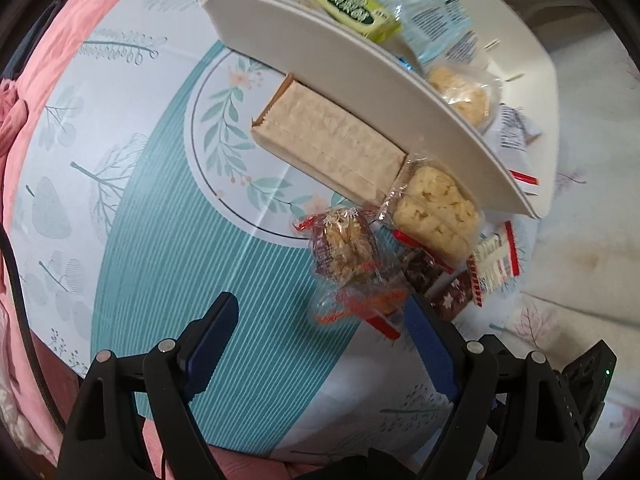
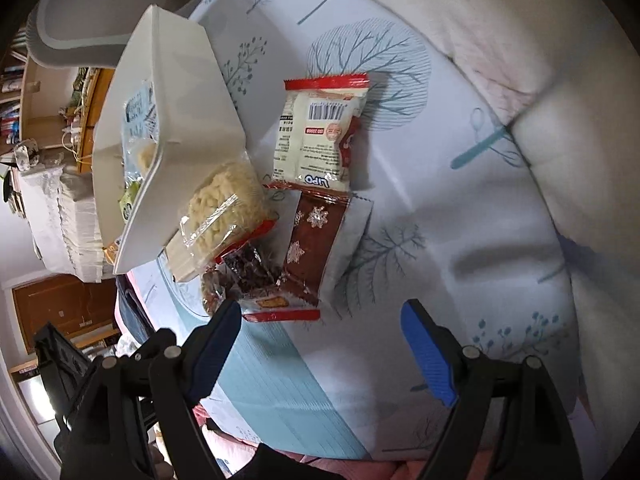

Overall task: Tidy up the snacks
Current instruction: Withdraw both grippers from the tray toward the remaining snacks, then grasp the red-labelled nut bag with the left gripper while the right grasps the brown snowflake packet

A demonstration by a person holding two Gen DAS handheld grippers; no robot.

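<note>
White plastic, that is the tray (image 1: 320, 80) in the left wrist view, and it stands on a cloth (image 1: 140, 240) printed with teal leaves and stripes. Inside it I count about four snacks, among them one green packet (image 1: 356, 10) and one pale blue packet (image 1: 440, 20); the rest are cut off by the rim. Outside, against its wall, lies one long beige wafer bar (image 1: 332, 144). Near it there are one clear pack of yellow puffs (image 1: 434, 212), one clear pack of nut pieces (image 1: 344, 246) and one brown packet (image 1: 452, 300), half hidden. The left gripper (image 1: 320, 320) is spread wide over the cloth and pinches nothing.

In the right wrist view I count five loose snacks beside the tray (image 2: 180, 120): the yellow puffs (image 2: 220, 208), one white and red packet (image 2: 320, 136), the brown packet (image 2: 316, 248), one dark crumpled pack (image 2: 252, 272) and the nut pack (image 2: 212, 292), mostly covered. The right gripper (image 2: 324, 340) also stands spread, with nothing between its fingers.
</note>
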